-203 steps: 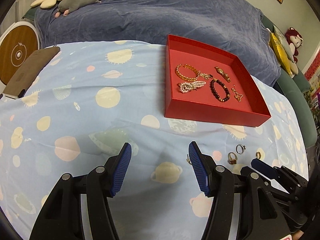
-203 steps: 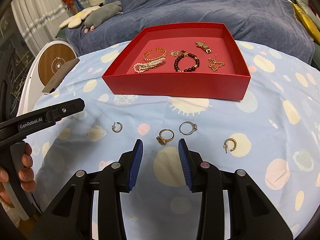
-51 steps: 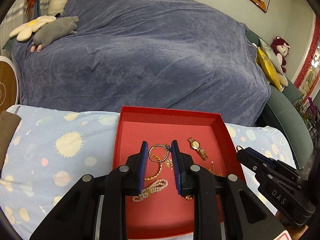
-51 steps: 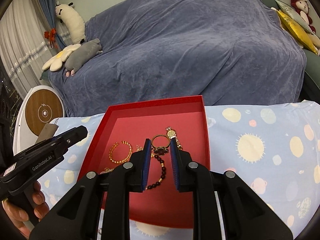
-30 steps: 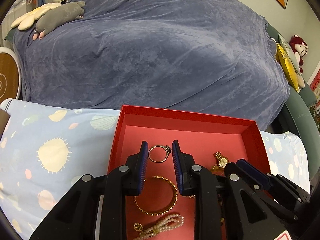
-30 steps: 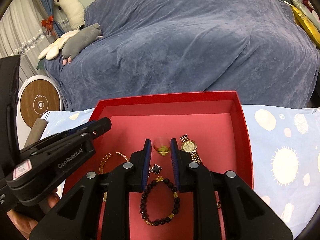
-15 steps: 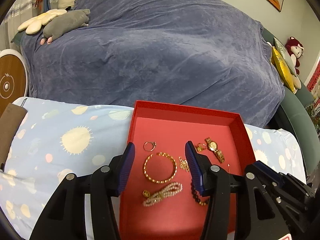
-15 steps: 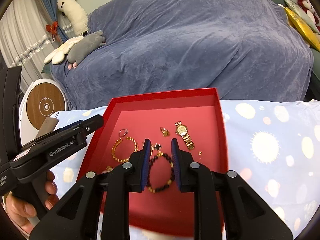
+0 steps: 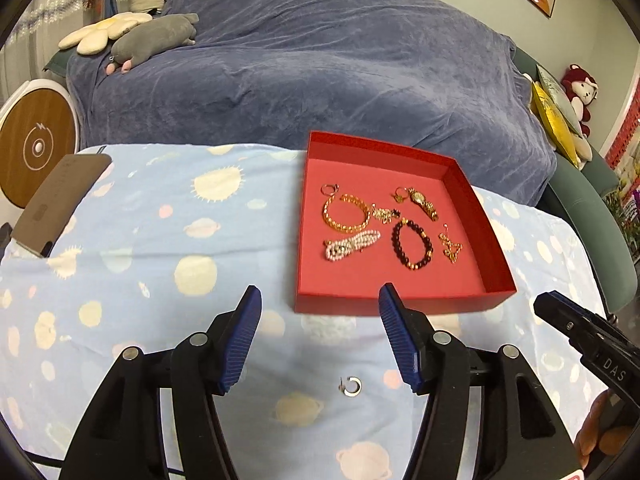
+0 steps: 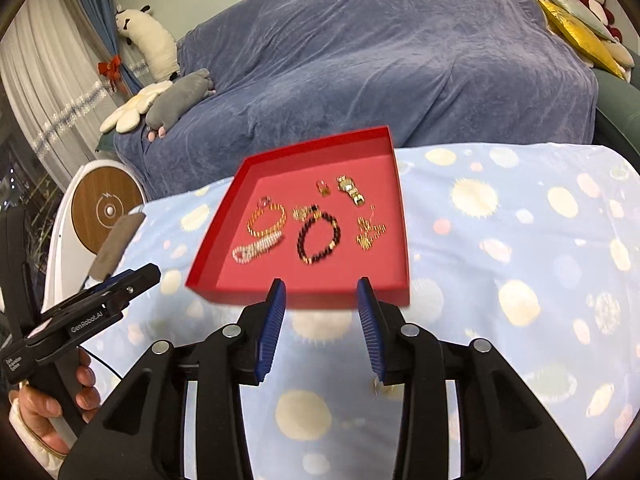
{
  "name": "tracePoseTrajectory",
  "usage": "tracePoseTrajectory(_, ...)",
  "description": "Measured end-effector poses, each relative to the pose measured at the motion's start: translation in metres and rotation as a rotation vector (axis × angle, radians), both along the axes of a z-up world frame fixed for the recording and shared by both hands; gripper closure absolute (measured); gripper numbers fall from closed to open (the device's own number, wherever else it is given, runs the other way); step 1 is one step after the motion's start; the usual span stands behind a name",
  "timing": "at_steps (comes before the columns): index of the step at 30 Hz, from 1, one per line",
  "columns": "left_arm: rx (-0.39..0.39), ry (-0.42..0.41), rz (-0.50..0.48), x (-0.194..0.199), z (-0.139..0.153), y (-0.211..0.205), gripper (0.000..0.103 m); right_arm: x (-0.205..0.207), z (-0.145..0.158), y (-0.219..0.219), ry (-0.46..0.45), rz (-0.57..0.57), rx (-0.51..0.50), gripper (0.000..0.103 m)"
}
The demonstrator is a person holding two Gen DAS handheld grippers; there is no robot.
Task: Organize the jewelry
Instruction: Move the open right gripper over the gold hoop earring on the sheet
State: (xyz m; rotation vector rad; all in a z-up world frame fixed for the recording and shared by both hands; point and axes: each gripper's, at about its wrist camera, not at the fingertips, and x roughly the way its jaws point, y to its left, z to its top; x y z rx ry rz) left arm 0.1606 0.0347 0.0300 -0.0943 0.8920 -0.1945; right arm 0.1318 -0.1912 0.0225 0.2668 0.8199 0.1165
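Observation:
A red tray (image 9: 400,304) (image 10: 296,294) on the blue planet-print cloth holds several pieces: a silver ring (image 9: 329,189), a gold ring (image 9: 400,194) (image 10: 323,188), a gold bangle (image 9: 346,214), a pearl bracelet (image 9: 351,243), a dark bead bracelet (image 9: 412,245) and a gold watch (image 9: 424,203). My left gripper (image 9: 320,338) is open and empty, back from the tray's near wall. A silver hoop earring (image 9: 352,386) lies on the cloth between its fingers. My right gripper (image 10: 322,328) is open and empty; a gold earring (image 10: 386,390) lies by its right finger.
A blue-covered sofa (image 9: 320,60) stands behind the table with plush toys (image 9: 152,38) on it. A brown flat object (image 9: 60,200) lies at the table's left edge, beside a round white and wood device (image 9: 36,144). The right gripper also shows in the left wrist view (image 9: 588,344).
Both grippers carried a ring each into the tray, opened and let them go. Both have since pulled back toward me and opened wider; the rings now lie in the tray.

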Motion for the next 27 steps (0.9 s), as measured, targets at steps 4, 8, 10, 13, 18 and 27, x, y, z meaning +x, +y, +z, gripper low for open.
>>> tracePoseTrajectory(4,-0.023,0.027,0.008,-0.023,-0.015,0.001,0.036,-0.021,-0.016,0.004,0.000,-0.002,-0.068,0.049)
tracePoseTrajectory(8,-0.009,0.068,-0.014,-0.030,-0.036,-0.008,0.034,-0.028,-0.036,0.007,0.042,0.013,-0.108,0.046)
tracePoseTrajectory(10,0.014,0.075,-0.048,-0.032,-0.045,-0.012,0.034,-0.030,-0.047,0.008,0.057,0.021,-0.144,0.046)
tracePoseTrajectory(13,0.051,0.073,-0.066,-0.035,-0.054,-0.015,0.034,-0.031,-0.064,0.003,0.091,0.010,-0.165,0.046)
tracePoseTrajectory(18,0.002,0.119,-0.061,-0.030,-0.064,-0.015,0.034,-0.031,-0.079,0.000,0.126,0.005,-0.148,0.046)
tracePoseTrajectory(27,0.049,0.117,-0.062,-0.026,-0.070,-0.025,0.034,-0.028,-0.089,0.001,0.150,0.001,-0.162,0.055)
